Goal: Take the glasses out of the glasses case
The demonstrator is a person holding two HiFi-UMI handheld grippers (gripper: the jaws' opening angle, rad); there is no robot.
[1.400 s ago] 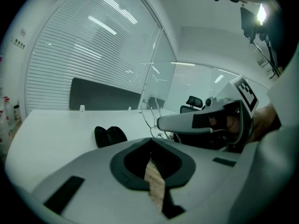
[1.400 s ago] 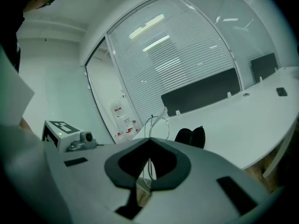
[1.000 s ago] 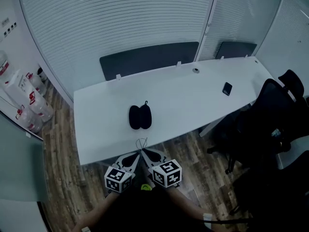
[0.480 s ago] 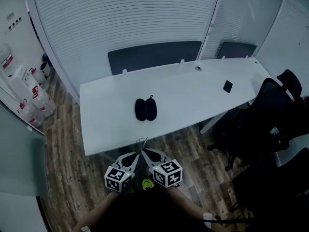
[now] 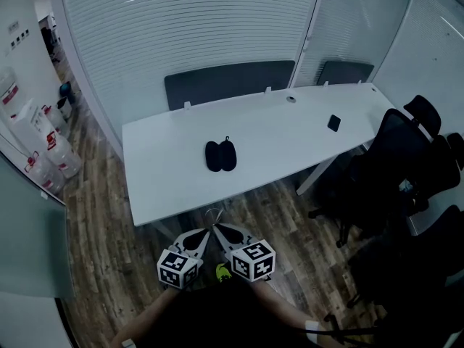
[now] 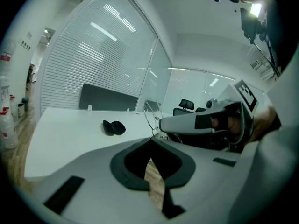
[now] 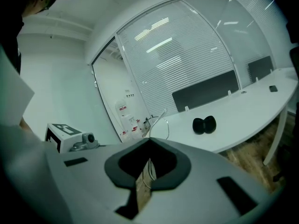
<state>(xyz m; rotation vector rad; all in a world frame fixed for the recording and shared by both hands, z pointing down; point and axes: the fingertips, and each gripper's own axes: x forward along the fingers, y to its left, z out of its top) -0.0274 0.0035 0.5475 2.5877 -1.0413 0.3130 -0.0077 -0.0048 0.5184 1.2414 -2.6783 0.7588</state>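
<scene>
A black glasses case [image 5: 220, 155] lies zipped shut near the middle of the white table [image 5: 159, 187]. Both grippers hang side by side over the wood floor, short of the table's near edge and well away from the case. My left gripper [image 5: 206, 233] and my right gripper [image 5: 217, 229] have their jaws together with nothing between them. The case [image 6: 113, 127] shows small and far ahead in the left gripper view, past my left gripper [image 6: 150, 142]. It also sits far beyond my right gripper [image 7: 149, 142], where the case [image 7: 204, 124] is on the table's right part.
A dark phone [image 5: 333, 122] lies at the table's far right end. Black office chairs [image 5: 406, 158] crowd the right side. Water bottles [image 5: 43, 151] stand along the left wall. A dark panel [image 5: 228, 82] runs behind the table, and a thin wire loop [image 5: 212, 214] sticks out between the gripper tips.
The table and case have drifted up and slightly right in the head view and look a bit smaller. Both grippers keep the same place and stay shut.
</scene>
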